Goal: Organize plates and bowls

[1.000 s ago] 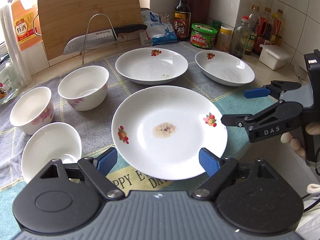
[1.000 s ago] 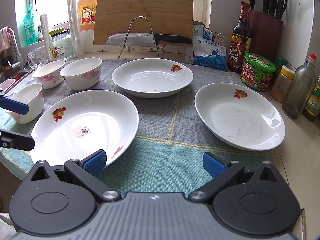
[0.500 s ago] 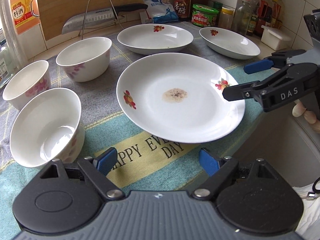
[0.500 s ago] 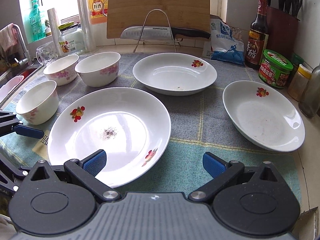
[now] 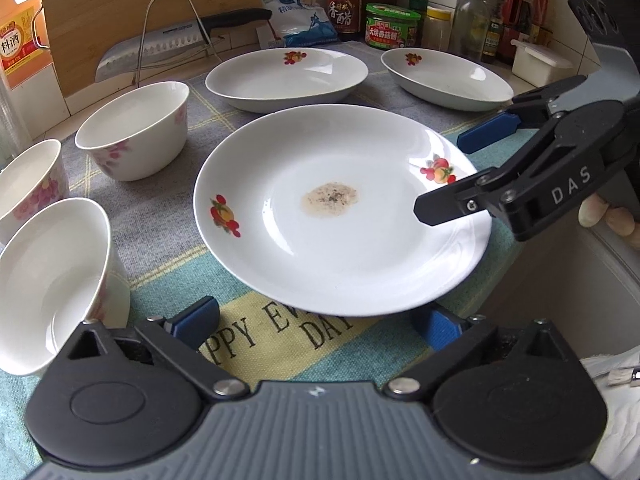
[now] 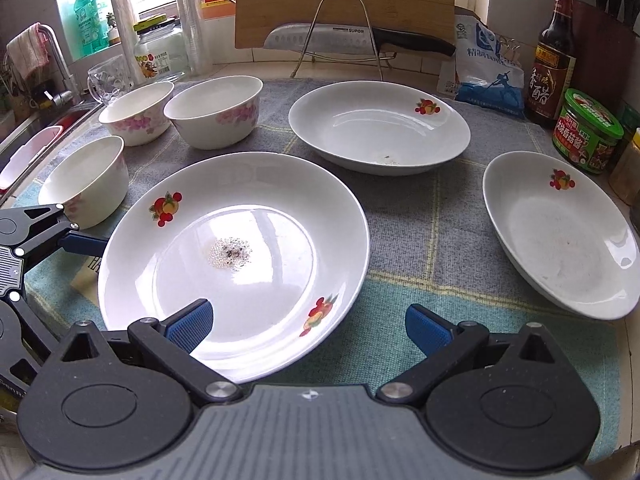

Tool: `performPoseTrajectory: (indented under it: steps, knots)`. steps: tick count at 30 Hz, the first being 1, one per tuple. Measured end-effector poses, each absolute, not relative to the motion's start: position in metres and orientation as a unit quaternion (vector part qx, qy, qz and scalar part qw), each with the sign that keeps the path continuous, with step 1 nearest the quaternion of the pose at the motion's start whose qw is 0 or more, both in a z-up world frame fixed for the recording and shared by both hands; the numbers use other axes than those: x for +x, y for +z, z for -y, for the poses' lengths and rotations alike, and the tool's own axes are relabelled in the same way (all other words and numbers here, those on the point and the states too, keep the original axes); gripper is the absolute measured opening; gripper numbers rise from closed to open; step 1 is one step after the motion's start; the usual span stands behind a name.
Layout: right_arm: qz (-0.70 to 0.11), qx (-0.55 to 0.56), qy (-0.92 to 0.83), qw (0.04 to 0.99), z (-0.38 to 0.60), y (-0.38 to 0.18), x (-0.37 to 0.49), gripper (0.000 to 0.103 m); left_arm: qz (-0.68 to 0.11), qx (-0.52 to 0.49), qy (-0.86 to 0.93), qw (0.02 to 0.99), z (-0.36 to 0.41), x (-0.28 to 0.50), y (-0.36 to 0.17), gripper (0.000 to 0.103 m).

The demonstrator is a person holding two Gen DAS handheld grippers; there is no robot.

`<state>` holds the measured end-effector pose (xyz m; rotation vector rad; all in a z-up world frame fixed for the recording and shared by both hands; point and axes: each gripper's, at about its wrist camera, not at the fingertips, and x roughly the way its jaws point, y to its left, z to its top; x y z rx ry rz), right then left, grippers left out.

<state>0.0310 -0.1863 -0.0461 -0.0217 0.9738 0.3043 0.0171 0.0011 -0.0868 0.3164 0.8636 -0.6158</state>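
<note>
Large stained plate (image 5: 340, 216), frame centre on the cloth-covered surface (image 5: 168, 240): left gripper (image 5: 316, 322) fingers just opened wide, now lower at its near rim, right gripper (image 6: 308, 326) fingers apart, ungrasped, pickup judged imminent.

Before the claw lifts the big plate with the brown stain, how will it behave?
The stained plate looks glazed and glossy, so probably slippery. It seems rigid ceramic, likely breakable if dropped. Its near rim overhangs the cloth, so pressing there may tip it.
</note>
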Motion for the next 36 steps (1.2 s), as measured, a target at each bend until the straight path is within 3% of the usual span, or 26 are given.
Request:
performPoseTrajectory:
  steps: [21, 36]
  knots:
    - [-0.516, -0.08, 0.229, 0.821, 0.18, -0.058, 0.074, 0.103, -0.39, 0.131, -0.275, 0.869, -0.002, 0.011, -0.09, 0.103]
    - [-0.525, -0.042, 0.324, 0.786, 0.183, -0.055, 0.115, 0.103, -0.374, 0.147, -0.293, 0.868, 0.0, 0.01, -0.089, 0.103]
